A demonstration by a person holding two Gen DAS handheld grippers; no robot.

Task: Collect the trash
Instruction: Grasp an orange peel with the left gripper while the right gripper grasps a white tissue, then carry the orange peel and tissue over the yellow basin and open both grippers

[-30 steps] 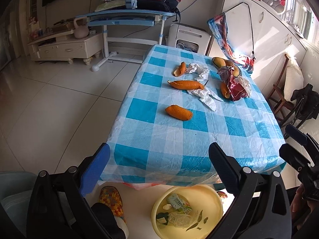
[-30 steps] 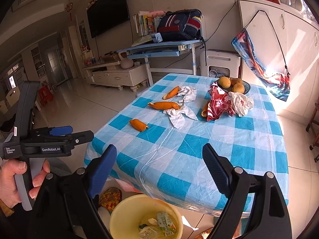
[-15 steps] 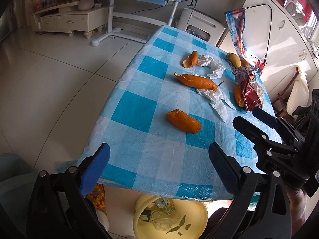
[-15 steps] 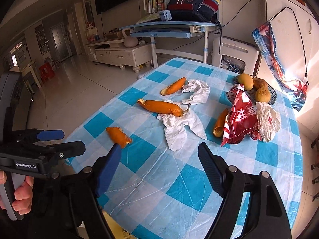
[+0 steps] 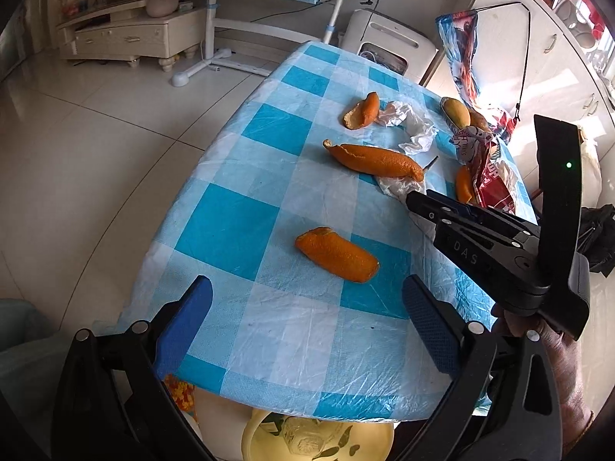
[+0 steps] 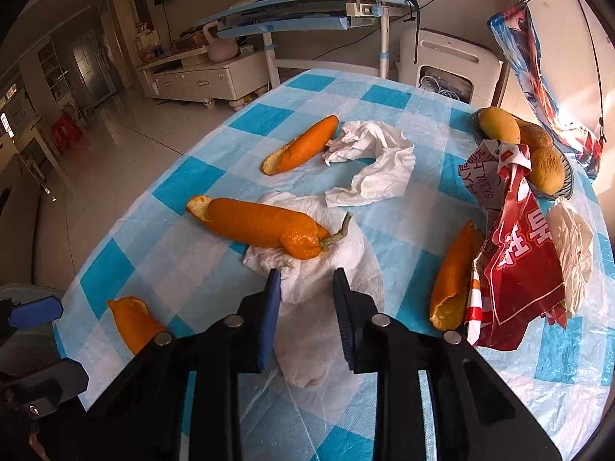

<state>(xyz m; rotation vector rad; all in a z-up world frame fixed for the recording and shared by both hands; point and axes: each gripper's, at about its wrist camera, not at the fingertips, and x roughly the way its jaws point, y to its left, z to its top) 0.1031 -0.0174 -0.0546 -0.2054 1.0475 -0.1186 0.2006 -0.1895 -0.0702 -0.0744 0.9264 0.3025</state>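
Several orange peels lie on the blue-checked table (image 5: 246, 226). My left gripper (image 5: 303, 299) is open, just short of the nearest peel (image 5: 336, 253). My right gripper (image 6: 305, 276) has its jaws partly closed around a crumpled white tissue (image 6: 315, 292), which lies under the long peel with a stem (image 6: 265, 226). The right gripper also shows in the left wrist view (image 5: 417, 201). Another peel (image 6: 301, 144) and tissue (image 6: 376, 161) lie farther back. A red wrapper (image 6: 515, 261) and a peel (image 6: 453, 272) lie at the right.
A yellow bin (image 5: 319, 438) with trash in it stands on the floor under the table's near edge. A dish of fruit (image 6: 519, 142) sits at the table's far right. A desk (image 6: 307, 11) and a white appliance (image 6: 446, 61) stand beyond.
Both grippers moved forward over the table. The right gripper's jaws narrowed from wide open and now straddle the white tissue. The left gripper came closer to the nearest peel.
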